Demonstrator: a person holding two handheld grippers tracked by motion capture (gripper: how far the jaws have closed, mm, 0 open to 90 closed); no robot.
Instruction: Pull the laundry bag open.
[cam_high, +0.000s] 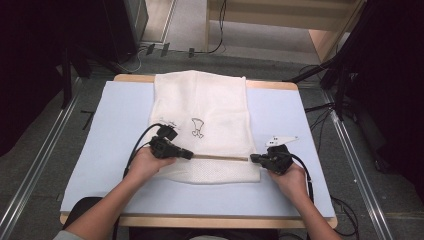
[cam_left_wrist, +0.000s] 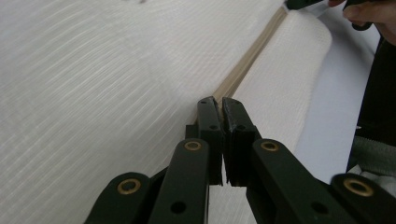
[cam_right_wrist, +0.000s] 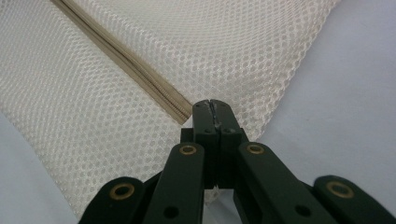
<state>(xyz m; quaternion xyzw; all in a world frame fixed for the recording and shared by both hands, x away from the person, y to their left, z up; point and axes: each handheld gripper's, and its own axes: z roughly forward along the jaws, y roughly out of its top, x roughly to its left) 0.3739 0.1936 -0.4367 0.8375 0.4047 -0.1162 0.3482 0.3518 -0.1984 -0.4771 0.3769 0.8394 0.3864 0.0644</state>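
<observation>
- Zipper work on a white mesh laundry bag (cam_high: 200, 110) is the step in hand: the bag lies flat along the middle of the pale blue tabletop (cam_high: 115, 115), its beige zipper (cam_high: 220, 157) running across the near end.
- Left tongs (cam_high: 191, 155) are pinched shut at the zipper's left part, seemingly on the slider or pull, though the left gripper view does not show the pull itself between the jaws.
- Right tongs (cam_high: 251, 158) are clamped shut on the bag's corner at the zipper's right end (cam_right_wrist: 184, 109), anchoring it.
- To do it well, I judge the anchor should stay fixed and taut while the left pulls straight along the zipper line, low to the cloth, so the mesh does not bunch or snag.
- Both forearms enter from the near edge; the hands (cam_high: 145, 165) lie low over the tabletop, tongs level and pointing inward at each other along the zipper.
</observation>
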